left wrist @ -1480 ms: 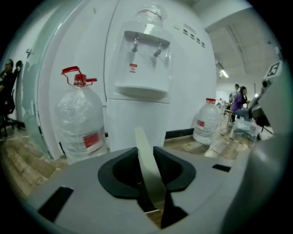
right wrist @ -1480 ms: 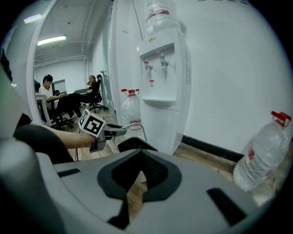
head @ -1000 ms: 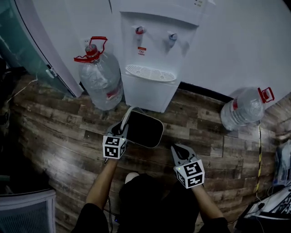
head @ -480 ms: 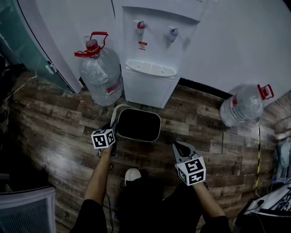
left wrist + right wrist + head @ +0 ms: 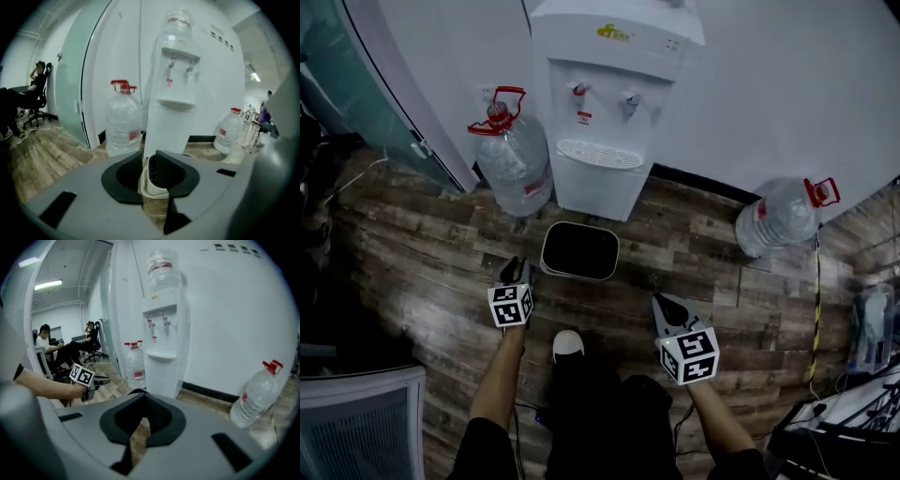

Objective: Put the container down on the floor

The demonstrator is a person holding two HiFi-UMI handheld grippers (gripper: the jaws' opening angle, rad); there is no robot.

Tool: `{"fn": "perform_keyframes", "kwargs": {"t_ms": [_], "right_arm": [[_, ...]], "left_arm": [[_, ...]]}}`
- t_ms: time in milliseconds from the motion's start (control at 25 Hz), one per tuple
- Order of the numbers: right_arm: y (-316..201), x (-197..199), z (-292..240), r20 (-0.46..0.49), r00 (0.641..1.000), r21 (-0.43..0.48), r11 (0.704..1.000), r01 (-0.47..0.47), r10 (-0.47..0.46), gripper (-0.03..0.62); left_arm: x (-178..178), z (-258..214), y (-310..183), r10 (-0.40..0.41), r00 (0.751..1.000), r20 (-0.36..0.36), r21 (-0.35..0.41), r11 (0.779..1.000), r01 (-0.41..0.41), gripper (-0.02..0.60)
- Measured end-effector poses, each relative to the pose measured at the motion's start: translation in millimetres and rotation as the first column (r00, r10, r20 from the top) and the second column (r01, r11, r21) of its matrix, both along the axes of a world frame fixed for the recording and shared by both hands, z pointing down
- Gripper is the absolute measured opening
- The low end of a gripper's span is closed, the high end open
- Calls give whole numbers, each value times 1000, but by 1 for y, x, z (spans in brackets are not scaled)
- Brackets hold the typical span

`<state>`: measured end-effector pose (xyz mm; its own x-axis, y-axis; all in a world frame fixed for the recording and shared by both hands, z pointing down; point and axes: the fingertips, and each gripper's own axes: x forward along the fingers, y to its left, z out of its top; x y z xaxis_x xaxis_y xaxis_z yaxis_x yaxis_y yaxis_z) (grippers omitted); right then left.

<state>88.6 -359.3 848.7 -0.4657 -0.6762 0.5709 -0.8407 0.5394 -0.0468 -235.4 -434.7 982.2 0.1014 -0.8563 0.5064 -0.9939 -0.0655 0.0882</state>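
Container: a rectangular bin with a white rim and a dark inside point(image 5: 579, 251) is set upright on the brown wood-plank floor point(image 5: 412, 253). It is placed just in front of the white water dispenser point(image 5: 605, 112), apart from it. It is touched by neither gripper.

Left gripper point(image 5: 515, 266) is held just beside the bin's left rim, short of contact. It is pointed toward the dispenser and tilted down. Its jaws have just been opening and the fingers are parted. In the left gripper view the bin's near end is seen through the gap, beyond the tips, with no pad pressed on it. Nothing is gripped.

Right gripper point(image 5: 664, 302) is held to the right of the bin and nearer the person, well clear of the rim. Its fingertips are brought together to a point. Only bare floor is seen past them in the right gripper view. Nothing is pinched.

Surroundings: a clear plastic water bottle with a red handle point(image 5: 514, 159) is stood at the dispenser's left, close beside it. A second clear bottle with a red cap and handle point(image 5: 776, 220) is placed by the wall, well to the right. A green glass partition point(image 5: 337, 75) is noted at far left. The white toe of a shoe point(image 5: 568, 345) is seen between the two forearms, on the person's side of the bin. A yellow cable point(image 5: 815, 309) is laid along the floor at right.
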Motion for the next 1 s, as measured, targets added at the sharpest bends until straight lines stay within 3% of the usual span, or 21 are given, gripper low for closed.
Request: {"fn": "perform_keyframes", "kwargs": {"t_ms": [160, 480, 800, 1000], "right_arm": [[36, 1, -84, 30, 999, -6, 1000, -22, 22, 9], [81, -4, -237, 51, 997, -24, 998, -50, 52, 9], [102, -23, -375, 125, 990, 41, 997, -72, 67, 9], [119, -30, -435, 140, 988, 87, 993, -75, 62, 9]], "left_arm": [[41, -106, 43, 90, 995, 52, 45, 995, -92, 15], [100, -293, 105, 187, 982, 22, 50, 981, -188, 15], [133, -468, 146, 171, 985, -19, 111, 979, -168, 15], [152, -532, 176, 157, 987, -46, 105, 983, -151, 15]]}}
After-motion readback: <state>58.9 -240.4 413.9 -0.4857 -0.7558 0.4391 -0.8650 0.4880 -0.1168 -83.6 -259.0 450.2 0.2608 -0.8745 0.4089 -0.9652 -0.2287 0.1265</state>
